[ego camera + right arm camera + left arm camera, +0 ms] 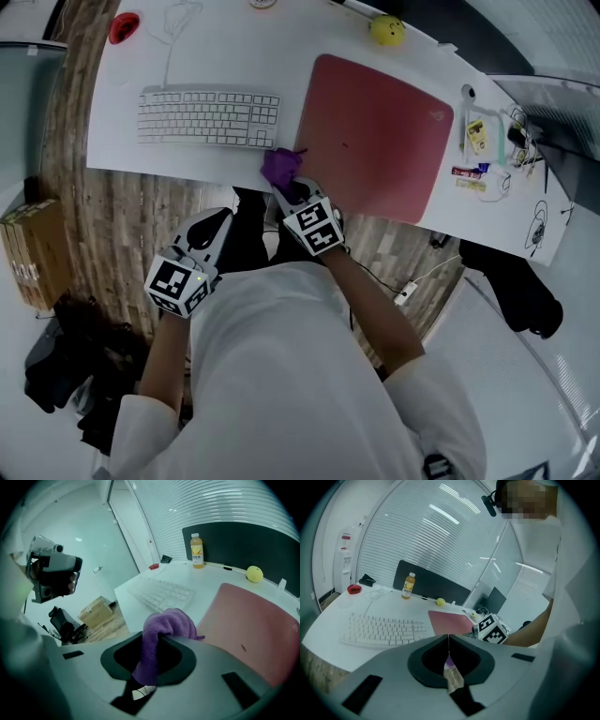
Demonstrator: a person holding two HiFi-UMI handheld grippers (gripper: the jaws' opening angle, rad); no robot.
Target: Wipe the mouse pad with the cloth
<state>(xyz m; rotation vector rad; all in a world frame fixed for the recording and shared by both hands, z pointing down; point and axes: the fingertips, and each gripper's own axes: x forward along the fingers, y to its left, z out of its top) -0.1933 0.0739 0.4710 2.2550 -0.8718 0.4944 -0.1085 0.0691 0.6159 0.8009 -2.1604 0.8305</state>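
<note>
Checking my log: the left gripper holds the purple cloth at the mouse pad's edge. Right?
No: the right gripper holds the cloth, as the right gripper view shows. The left gripper is shut on nothing. The rest stands.

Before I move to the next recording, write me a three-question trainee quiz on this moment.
1. Multiple choice: what is the right tool shut on? A) the purple cloth B) a sponge C) nothing.
2. Fill in: the white ___ lies on the desk beside the pink mouse pad, on the person's left.
3. True or false: the left tool has its jaws together with nothing between them.
Key: 1 A; 2 keyboard; 3 true.
</note>
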